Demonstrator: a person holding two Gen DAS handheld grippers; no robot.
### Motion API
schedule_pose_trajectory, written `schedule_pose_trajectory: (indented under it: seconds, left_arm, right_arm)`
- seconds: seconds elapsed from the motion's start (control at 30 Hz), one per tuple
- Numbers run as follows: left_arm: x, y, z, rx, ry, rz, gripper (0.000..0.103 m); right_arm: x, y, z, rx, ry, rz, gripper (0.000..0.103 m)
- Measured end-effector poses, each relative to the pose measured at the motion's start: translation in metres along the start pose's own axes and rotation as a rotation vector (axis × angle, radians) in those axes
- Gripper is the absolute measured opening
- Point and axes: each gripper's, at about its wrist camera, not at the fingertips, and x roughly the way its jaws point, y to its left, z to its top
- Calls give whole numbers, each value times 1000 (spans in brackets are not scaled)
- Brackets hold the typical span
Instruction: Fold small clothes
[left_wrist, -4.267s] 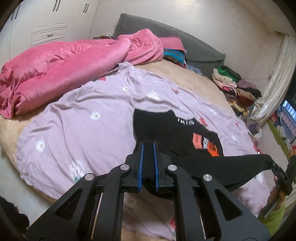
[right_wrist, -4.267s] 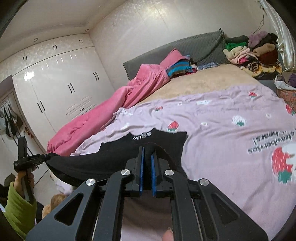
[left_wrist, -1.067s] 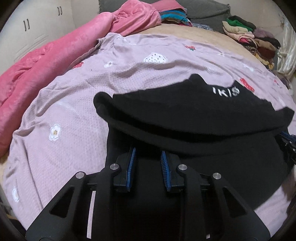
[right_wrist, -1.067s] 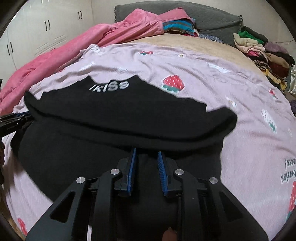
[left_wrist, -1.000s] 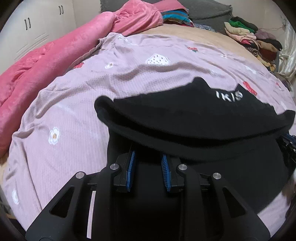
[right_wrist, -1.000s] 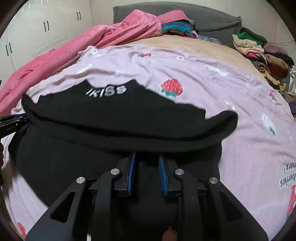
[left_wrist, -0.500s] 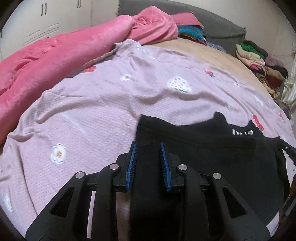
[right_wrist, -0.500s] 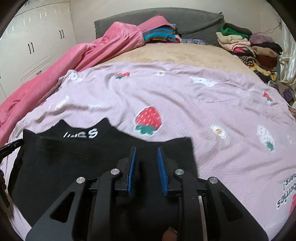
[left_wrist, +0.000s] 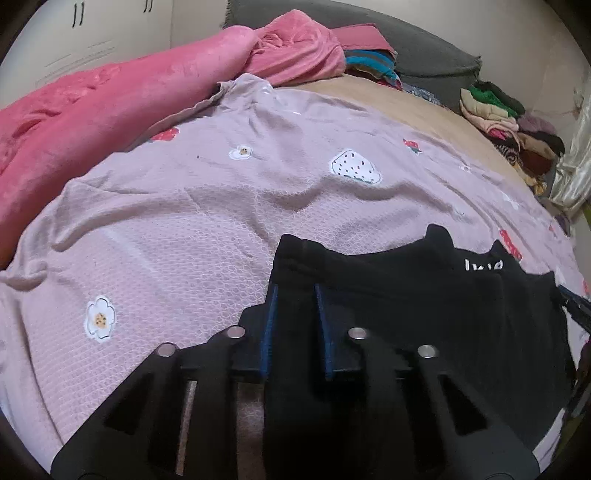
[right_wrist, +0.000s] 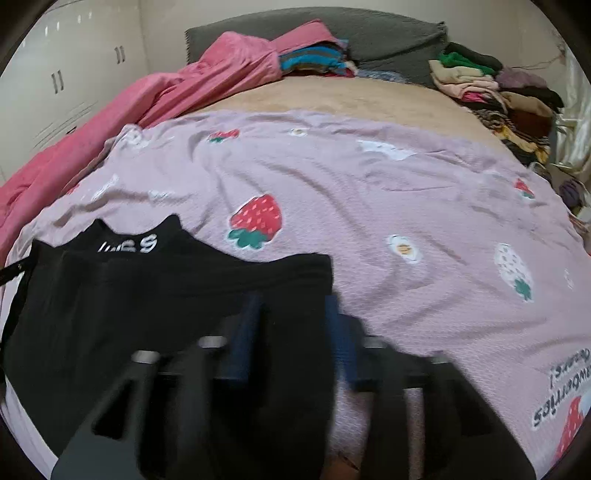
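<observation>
Spread across the bed (left_wrist: 424, 107), a lilac sheet (left_wrist: 192, 206) printed with strawberries and daisies carries the black garment (left_wrist: 424, 302) I am folding. It lies flat on the near part of the sheet, its neckband with white lettering (right_wrist: 129, 245) at the far edge, an upper layer folded over the lower one so that the two far edges run nearly together.

My left gripper (left_wrist: 293, 314) sits low at the garment's left corner, fingers spread apart; black cloth lies in the gap between the blue pads (left_wrist: 266, 325), but they do not press on it. My right gripper (right_wrist: 291, 328) is at the opposite corner, blurred in its own view, its jaws plainly parted as well, with the garment's right edge lying between them and nothing clamped. In the left wrist view the tip of the right gripper shows at the garment's far side, near the frame's right edge.

Beyond the sheet, a pink blanket (right_wrist: 155, 103) is bunched along the bed's left side up to the grey headboard cushion (right_wrist: 369, 33). A stack of folded clothes (right_wrist: 491, 81) sits on the far right corner of the bed, and white wardrobe doors (right_wrist: 66, 81) stand behind the blanket.
</observation>
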Motion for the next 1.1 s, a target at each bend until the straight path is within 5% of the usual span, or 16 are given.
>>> schedule_pose_trajectory:
  seconds: [0.37, 0.73, 1.1]
  left_arm:
    - [-44, 4, 7, -1, -145, -10, 4]
    - [-22, 14, 5, -30, -93, 9, 5]
    - [-22, 8, 3, 8, -100, 46, 9]
  right_arm:
    - [-44, -26, 11, 193, -149, 132, 8]
    - [-20, -32, 5, 260, -121, 120, 8]
    - [-21, -22, 3, 199, -123, 41, 10]
